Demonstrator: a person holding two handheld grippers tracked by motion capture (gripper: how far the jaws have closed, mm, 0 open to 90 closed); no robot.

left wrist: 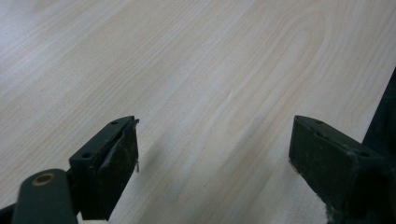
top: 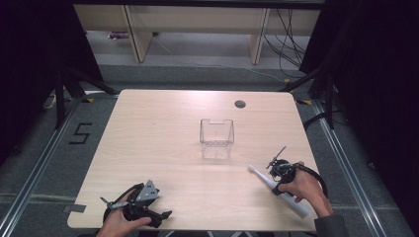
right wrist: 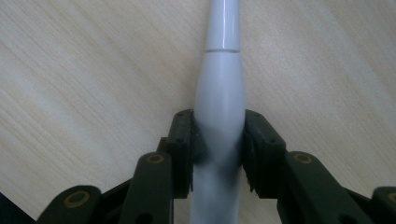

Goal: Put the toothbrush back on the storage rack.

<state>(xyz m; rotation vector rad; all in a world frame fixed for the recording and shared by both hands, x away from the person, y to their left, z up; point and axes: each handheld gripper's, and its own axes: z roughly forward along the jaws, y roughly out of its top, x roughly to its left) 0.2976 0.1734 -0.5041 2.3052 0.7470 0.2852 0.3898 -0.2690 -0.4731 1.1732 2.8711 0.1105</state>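
Observation:
A white electric toothbrush [top: 260,176] lies on the wooden table [top: 168,143] near its front right corner, its thin head end toward the middle. My right gripper [top: 277,183] is shut on the thick handle; in the right gripper view both pads [right wrist: 186,140] press the white body [right wrist: 219,102] from either side. A clear plastic box [top: 216,138] stands open-topped at the table's centre, behind and to the left of the toothbrush. My left gripper [top: 159,216] rests at the front left edge, jaws wide apart over bare wood [left wrist: 215,154].
A round cable hole [top: 240,103] sits near the table's far edge. Black stands and cables line both sides of the floor, and wooden furniture legs stand beyond the far edge.

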